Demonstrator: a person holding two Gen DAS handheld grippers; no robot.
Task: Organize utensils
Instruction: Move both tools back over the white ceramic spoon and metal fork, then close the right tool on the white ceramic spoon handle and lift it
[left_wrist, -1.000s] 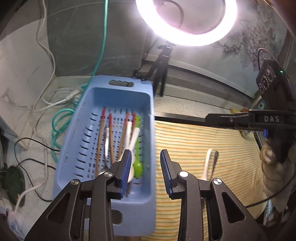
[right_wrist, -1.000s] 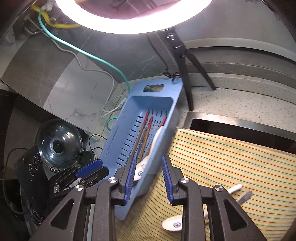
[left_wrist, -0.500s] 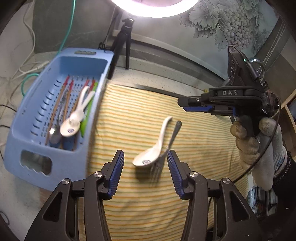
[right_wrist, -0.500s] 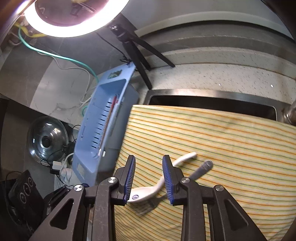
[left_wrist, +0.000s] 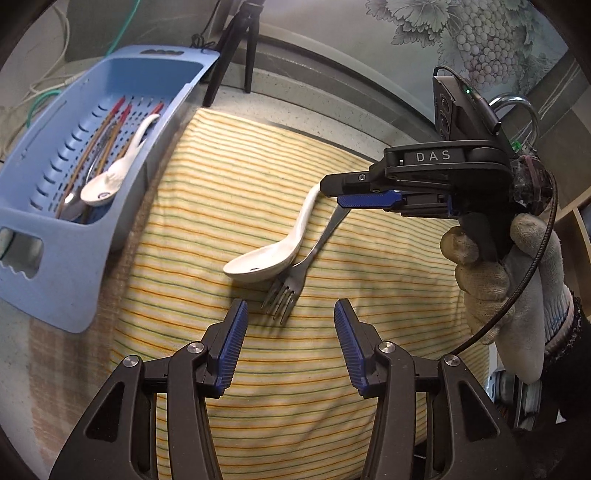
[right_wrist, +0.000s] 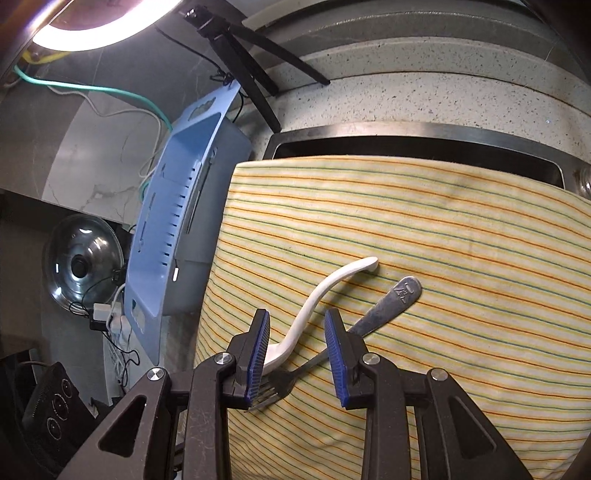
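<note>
A white ceramic spoon (left_wrist: 273, 254) and a metal fork (left_wrist: 295, 280) lie side by side on the striped cloth (left_wrist: 258, 387). My left gripper (left_wrist: 290, 343) is open just short of the fork's tines. My right gripper (right_wrist: 297, 354) is open and empty, its jaws low over the spoon (right_wrist: 325, 291) and the fork (right_wrist: 384, 310); it shows from the side in the left wrist view (left_wrist: 332, 192) above the two handles. The blue basket (left_wrist: 59, 266) at the left holds chopsticks (left_wrist: 107, 133), a white spoon (left_wrist: 110, 177) and other utensils.
The basket (right_wrist: 166, 229) stands on the stone counter beside the cloth (right_wrist: 443, 229). A ring light on a black tripod (right_wrist: 243, 62) stands behind it. Cables and a metal pot lid (right_wrist: 81, 262) lie at the far left. A sink edge (right_wrist: 406, 133) shows behind the cloth.
Both grippers have swung away from the basket to the spoon and fork on the cloth and come down closer to them. The left gripper has opened wider.
</note>
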